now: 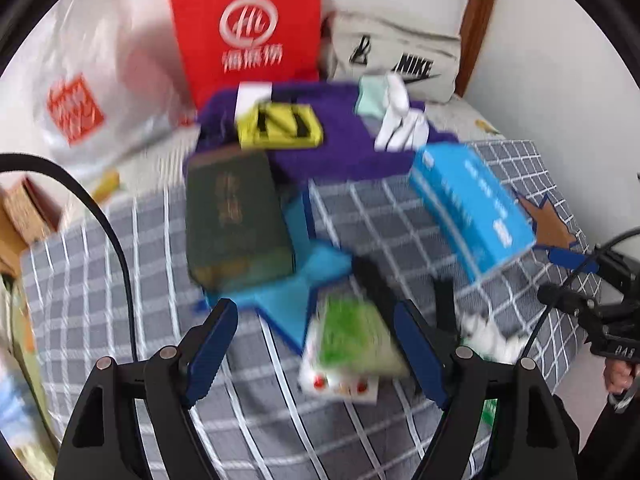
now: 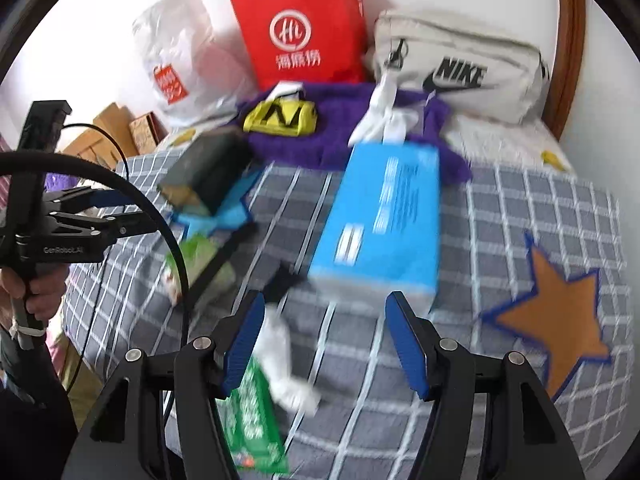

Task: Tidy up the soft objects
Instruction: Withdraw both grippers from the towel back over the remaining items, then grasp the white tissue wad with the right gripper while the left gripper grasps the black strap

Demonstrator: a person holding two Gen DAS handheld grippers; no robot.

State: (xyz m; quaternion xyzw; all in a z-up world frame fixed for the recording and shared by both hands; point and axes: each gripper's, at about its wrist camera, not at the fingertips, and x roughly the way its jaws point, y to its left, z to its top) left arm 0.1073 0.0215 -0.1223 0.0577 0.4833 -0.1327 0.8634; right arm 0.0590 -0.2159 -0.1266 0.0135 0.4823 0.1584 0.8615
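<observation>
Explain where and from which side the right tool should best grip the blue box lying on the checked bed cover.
Probably across the blue box's near short end, coming straight forward and down. The box lies flat and lengthwise, pointing away from the right tool, whose jaws are open. Its near end sits just ahead of the gap between the jaws, and the bed cover on its right side is free.

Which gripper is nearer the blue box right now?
Right. The right gripper sits open just short of the blue box; the left gripper hangs over the green packet, off to the box's left.
</observation>
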